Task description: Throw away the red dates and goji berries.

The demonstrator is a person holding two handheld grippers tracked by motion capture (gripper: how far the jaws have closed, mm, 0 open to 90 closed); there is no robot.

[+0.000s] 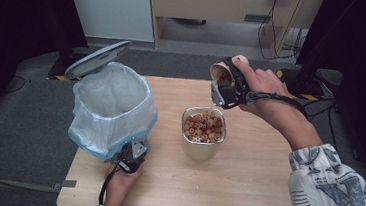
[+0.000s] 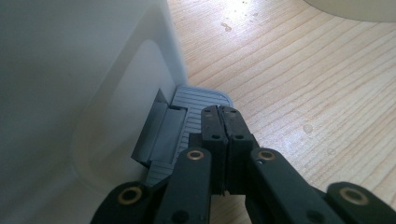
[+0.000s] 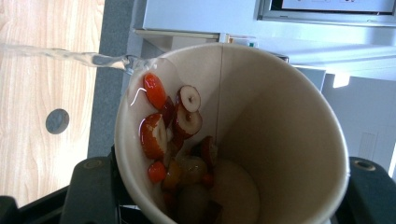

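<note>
The right tool [image 1: 224,89] is seen clamped on a paper cup [image 1: 221,72], which is held tipped over above the far right part of the tabletop [image 1: 243,188]. In the right gripper view the cup [image 3: 261,126] is gripped between the two black jaws at its sides, and red and orange fruit slices [image 3: 175,135] are gathered along its lower wall. A thin stream of clear liquid [image 3: 70,57] is seen leaving the cup's rim. Just below and near of the cup, a metal container [image 1: 203,135] stands on the middle of the tabletop, heaped with small round pieces.

The left tool [image 1: 134,155] is held low at the near left, its jaws pressed together with nothing between them. In the left gripper view its tips [image 2: 223,122] are laid on the grey ribbed pedal [image 2: 198,100] at the foot of a white bin [image 2: 70,84]. In the high view the bin [image 1: 112,109], lined with a translucent bag, stands on the left of the tabletop with its grey lid [image 1: 98,59] raised on the far side, well apart from the container.
</note>
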